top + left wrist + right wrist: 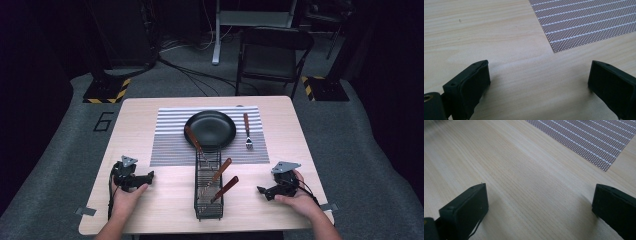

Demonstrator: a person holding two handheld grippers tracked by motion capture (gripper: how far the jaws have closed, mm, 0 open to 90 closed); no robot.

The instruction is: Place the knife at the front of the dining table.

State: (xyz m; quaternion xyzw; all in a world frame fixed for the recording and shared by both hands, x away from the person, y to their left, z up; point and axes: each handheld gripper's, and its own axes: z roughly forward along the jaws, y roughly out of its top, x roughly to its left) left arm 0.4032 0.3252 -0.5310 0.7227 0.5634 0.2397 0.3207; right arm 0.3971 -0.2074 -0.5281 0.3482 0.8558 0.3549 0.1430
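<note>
Currently both grippers are sitting idle on the table [150, 210], nothing in hand — reads as the start of a step, not the middle of one.

Left gripper [148, 176] is resting near the table's left front, jaws spread wide; its own view is showing bare wood between them and a corner of the striped placemat [584, 20] ahead. Right gripper [261, 190] is resting near the right front, jaws also wide apart and empty, with the same mat running across the upper right of its view.

Work looks like place setting. A wire basket [208, 206] is standing between the two grippers, well apart from each. Two wooden-handled utensils are leaning in it: upper utensil [222, 169] and lower utensil [227, 187], handles pointing up and to the right. A third wooden-handled piece [193, 138] is lying with its handle over the near rim of the black plate [210, 125] and its far end at the basket's back edge — I can't tell what kind it is. A fork [247, 131] is already lying on the mat just right of the plate.

Judgement: the setting is partly done, basket not yet emptied. Next move is probably the right gripper going for one of the leaning handles, since they are tilting toward that side. It calls for turning the jaws across the handle, closing on wood well above the wire, and lifting clear without tipping the basket.
</note>
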